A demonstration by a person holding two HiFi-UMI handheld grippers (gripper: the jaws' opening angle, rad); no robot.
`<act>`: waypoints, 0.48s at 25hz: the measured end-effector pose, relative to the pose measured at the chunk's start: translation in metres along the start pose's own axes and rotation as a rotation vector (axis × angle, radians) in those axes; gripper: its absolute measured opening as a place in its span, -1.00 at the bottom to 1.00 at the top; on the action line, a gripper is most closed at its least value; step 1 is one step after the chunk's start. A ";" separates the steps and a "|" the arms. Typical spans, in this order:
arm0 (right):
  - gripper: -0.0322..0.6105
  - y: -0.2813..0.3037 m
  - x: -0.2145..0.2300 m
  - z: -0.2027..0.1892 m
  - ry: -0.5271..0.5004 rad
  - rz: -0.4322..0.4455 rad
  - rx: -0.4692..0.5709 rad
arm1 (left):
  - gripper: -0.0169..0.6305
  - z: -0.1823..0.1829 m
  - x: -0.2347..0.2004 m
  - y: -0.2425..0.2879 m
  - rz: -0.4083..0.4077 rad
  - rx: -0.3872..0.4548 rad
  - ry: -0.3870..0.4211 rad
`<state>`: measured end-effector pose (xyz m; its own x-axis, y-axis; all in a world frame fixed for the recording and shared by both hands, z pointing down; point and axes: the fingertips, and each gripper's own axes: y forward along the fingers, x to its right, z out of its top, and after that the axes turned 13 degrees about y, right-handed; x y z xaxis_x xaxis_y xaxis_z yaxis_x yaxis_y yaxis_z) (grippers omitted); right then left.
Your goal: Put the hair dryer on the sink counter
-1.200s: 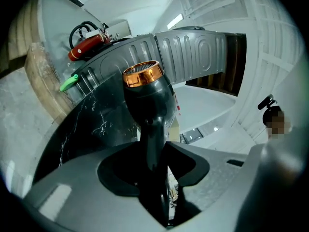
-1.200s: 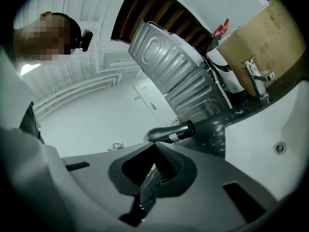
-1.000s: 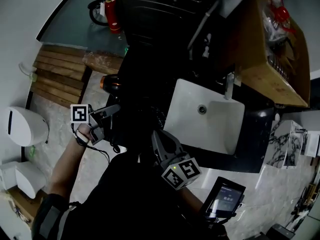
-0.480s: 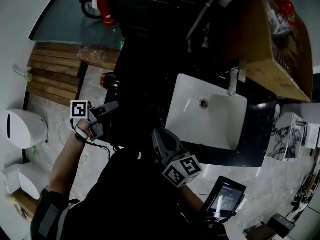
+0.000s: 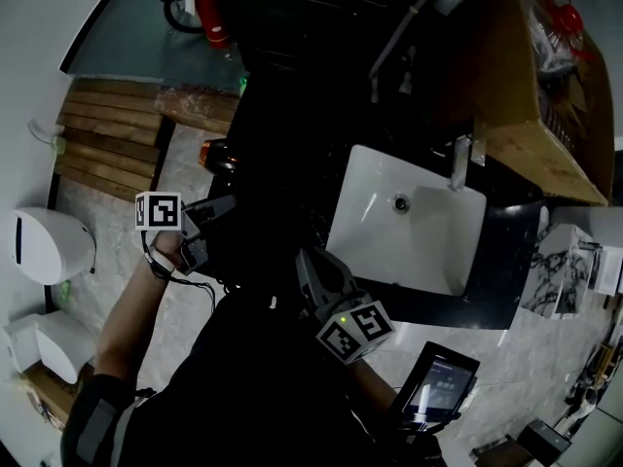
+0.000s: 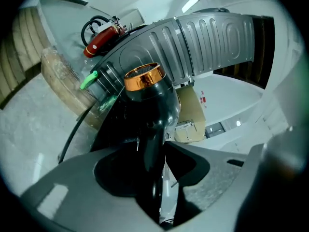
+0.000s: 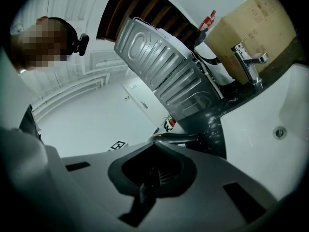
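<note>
My left gripper (image 6: 153,153) is clamped on the handle of the black hair dryer with the copper-coloured nozzle ring (image 6: 147,88). The dryer stands up out of the jaws, nozzle end away from me. In the head view that gripper hangs in the air off to the left of the vanity, so the dryer is not yet over any surface.

My right gripper (image 7: 157,141) has its jaws pressed together on nothing. It sits low in front of my body and points toward the white rectangular basin (image 5: 394,236).

I judge this to be the carry step: the dryer is held, but the placing is not yet done.

Beyond the basin runs the glossy black sink counter (image 5: 498,261), with a chrome faucet (image 5: 459,163) at its back edge and a brown cardboard box (image 5: 531,105) behind that.

Next I need to swing the left gripper right and forward over a bare strip of counter beside the basin. Then I lower the dryer until its body rests there, and only then part the jaws.
</note>
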<state>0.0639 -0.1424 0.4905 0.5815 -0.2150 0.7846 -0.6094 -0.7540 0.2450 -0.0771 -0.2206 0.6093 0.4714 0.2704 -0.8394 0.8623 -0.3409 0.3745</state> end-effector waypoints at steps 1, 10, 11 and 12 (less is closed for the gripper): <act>-0.91 0.000 0.000 0.000 -0.001 0.000 -0.001 | -0.43 0.000 -0.001 0.000 0.017 -0.001 0.007; -0.91 -0.002 -0.004 0.001 -0.008 0.006 0.001 | -0.27 0.008 -0.008 -0.010 0.149 -0.004 0.081; -0.91 -0.002 -0.005 0.001 -0.010 0.006 0.002 | -0.25 0.009 -0.009 -0.011 0.157 -0.005 0.083; -0.91 -0.002 -0.007 0.001 -0.012 0.007 0.003 | -0.23 0.008 -0.010 -0.013 0.165 -0.004 0.084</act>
<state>0.0620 -0.1397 0.4841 0.5837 -0.2279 0.7794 -0.6120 -0.7543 0.2378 -0.0942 -0.2266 0.6097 0.6203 0.2850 -0.7308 0.7725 -0.3836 0.5061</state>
